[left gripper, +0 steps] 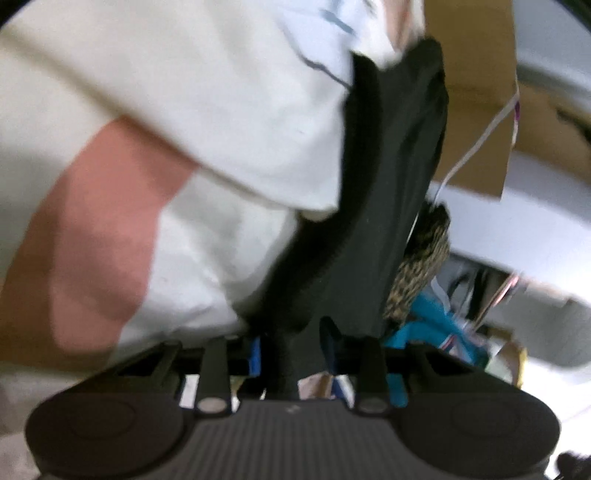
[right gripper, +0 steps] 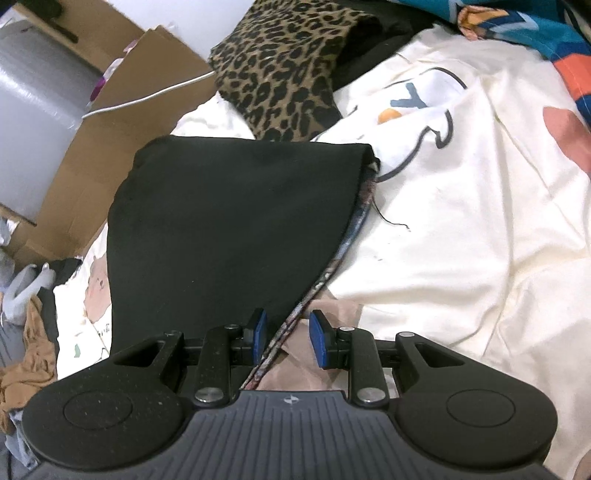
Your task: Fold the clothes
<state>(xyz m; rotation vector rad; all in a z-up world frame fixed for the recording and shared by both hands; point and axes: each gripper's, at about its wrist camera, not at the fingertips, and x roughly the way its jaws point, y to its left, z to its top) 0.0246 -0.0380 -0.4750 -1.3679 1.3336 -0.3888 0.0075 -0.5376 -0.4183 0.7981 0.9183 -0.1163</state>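
A black garment with a patterned inner face lies stretched over cream printed bedding. Its right edge runs diagonally between the fingers of my right gripper. The left blue pad touches the cloth, while a gap shows beside the right pad, so the jaws stand open around the edge. The left wrist view is blurred. There the black garment rises away from my left gripper, and a bunched fold fills the space between the blue pads, which are shut on it.
A leopard-print cloth lies just beyond the black garment. Blue patterned fabric sits at the far right. Cardboard boxes with a white cable stand to the left. Tan clothing is heaped at the lower left.
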